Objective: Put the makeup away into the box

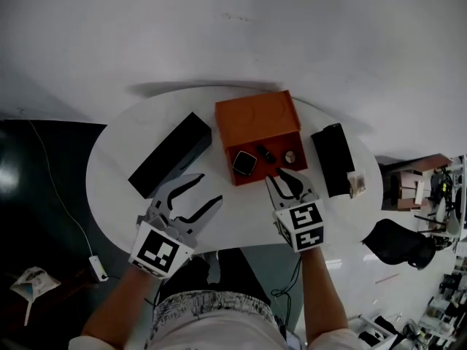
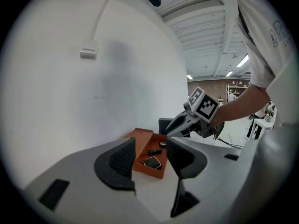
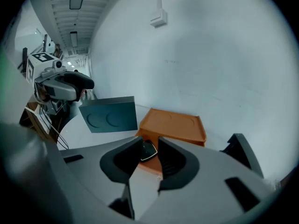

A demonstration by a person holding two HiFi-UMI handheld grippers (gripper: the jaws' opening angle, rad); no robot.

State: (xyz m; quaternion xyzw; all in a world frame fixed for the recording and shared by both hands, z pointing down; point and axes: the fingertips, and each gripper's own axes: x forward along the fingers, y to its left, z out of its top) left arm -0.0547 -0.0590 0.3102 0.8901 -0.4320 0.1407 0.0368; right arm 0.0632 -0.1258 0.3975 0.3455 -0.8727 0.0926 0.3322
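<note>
The table (image 1: 117,188) is smooth white with a faint sheen. The box (image 1: 255,119) looks like matt orange card. The compact (image 1: 244,163) inside it has a glossy black lid. The left case (image 1: 170,155) and right case (image 1: 333,159) are matt black. The left gripper (image 2: 150,146) and right gripper (image 3: 150,141) have matt grey plastic shells and ribbed black pads (image 2: 124,160).

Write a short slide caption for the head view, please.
Open orange box with three makeup items on a white table; left gripper and right gripper hover empty near it.
</note>
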